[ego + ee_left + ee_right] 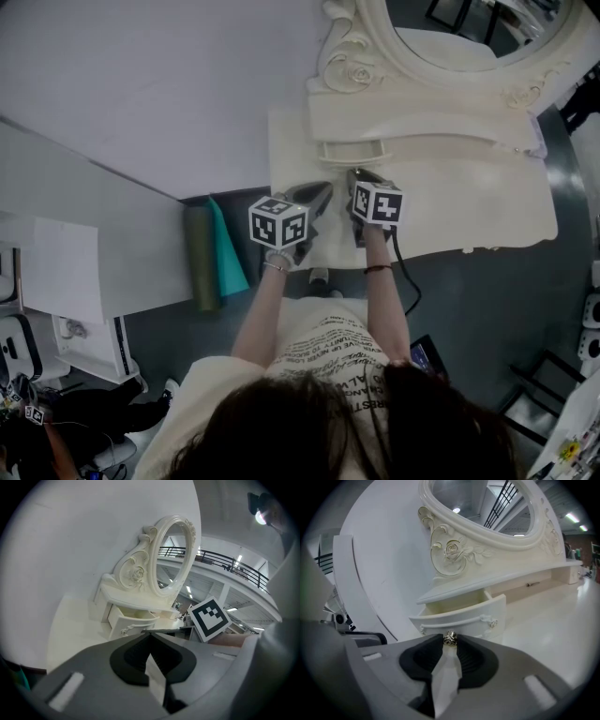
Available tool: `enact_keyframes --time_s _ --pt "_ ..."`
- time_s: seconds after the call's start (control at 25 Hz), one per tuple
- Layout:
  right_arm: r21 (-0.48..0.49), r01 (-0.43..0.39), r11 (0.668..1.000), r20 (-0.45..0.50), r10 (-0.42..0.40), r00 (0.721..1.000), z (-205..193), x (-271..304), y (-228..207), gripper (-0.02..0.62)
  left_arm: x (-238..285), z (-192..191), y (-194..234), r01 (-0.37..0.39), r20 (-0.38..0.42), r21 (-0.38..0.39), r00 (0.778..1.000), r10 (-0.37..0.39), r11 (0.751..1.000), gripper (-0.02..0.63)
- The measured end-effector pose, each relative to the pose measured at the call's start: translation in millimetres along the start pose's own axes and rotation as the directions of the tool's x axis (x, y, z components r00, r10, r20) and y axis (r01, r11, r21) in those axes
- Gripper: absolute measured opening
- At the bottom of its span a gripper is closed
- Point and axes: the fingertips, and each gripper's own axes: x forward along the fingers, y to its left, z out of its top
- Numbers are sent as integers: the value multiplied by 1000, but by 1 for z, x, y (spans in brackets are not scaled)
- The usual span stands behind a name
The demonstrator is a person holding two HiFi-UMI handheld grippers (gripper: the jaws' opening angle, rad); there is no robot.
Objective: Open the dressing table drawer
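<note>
The left gripper (150, 637) is pressed together on nothing. Low in the right gripper view, the right gripper (450, 641) pinches the small shiny knob (450, 638), the best spot to hold. Just behind, mid-frame, the white drawer (461, 616) sits partly out. It looks light and easy to slide.

**Item counts at the dressing table.**
One table (487, 202), with one oval mirror (450, 28), one drawer (459, 616), one metal knob (450, 639) and one carved rose (452, 550) in view. Two grippers, the left gripper (150, 637) and the right gripper (359, 180). Two marker cubes, a left cube (278, 222) and a right cube (378, 203). One person (319, 375), wearing two wrist bands, one per wrist. One green roll (200, 258). One side desk (141, 234). One paper sheet (61, 272).
</note>
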Motion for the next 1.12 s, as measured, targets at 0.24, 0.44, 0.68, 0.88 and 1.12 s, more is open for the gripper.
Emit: enact_keyframes --time_s 0.24,0.44,0.68,0.88,1.12 --pt "2 -3 1000 0 3 1000 -2 -3 0 100 -1 -2 -3 1 -1 2 1000 -1 1000 0" --pt "3 -8 1000 3 8 1000 -3 -5 1 100 -3 -3 -5 -1 0 1 1000 1 1000 0" --pt "6 -9 1000 7 9 1000 -4 -5 0 100 -6 -4 -6 -6 1 1 1000 6 1000 -2" --pt "4 -10 1000 6 10 1000 -5 -7 0 100 -7 -4 -6 -9 4 2 1000 9 1000 0" --pt "3 -10 1000 10 10 1000 -5 -9 -1 100 -6 -6 -9 -5 0 0 1000 5 1000 0"
